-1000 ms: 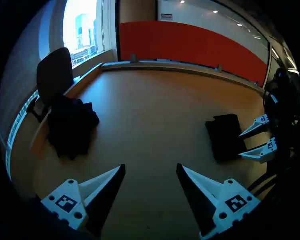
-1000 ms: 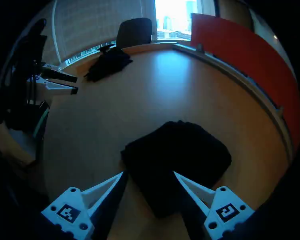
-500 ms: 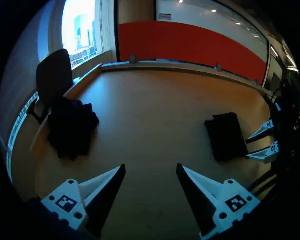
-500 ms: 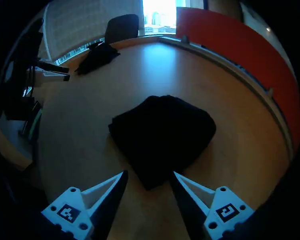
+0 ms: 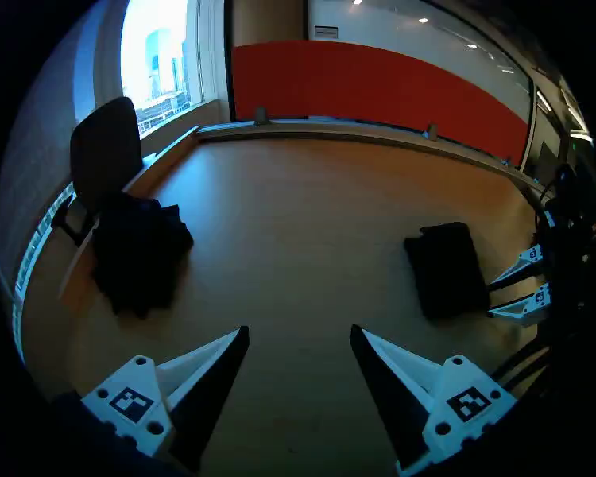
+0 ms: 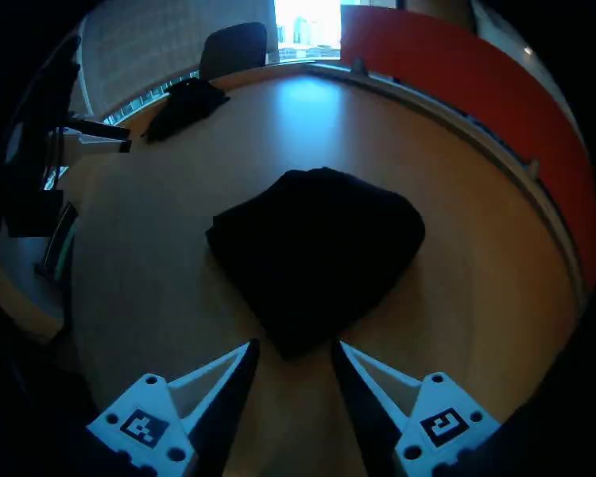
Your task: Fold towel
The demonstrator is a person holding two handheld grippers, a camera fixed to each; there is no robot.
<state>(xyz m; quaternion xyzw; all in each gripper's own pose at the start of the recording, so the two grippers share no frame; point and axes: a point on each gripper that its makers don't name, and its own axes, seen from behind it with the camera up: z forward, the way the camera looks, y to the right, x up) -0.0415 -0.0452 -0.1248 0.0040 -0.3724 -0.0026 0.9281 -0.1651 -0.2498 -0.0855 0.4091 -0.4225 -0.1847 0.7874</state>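
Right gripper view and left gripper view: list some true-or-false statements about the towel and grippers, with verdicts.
1. The folded towel lies on the table. True.
2. The left gripper is shut on the towel. False: it is open over bare tabletop, with the towel off to one side.
3. A dark cloth heap lies by the chair. True.
4. The right gripper holds the towel up in the air. False: it is open, with the towel's near corner at its fingertips.
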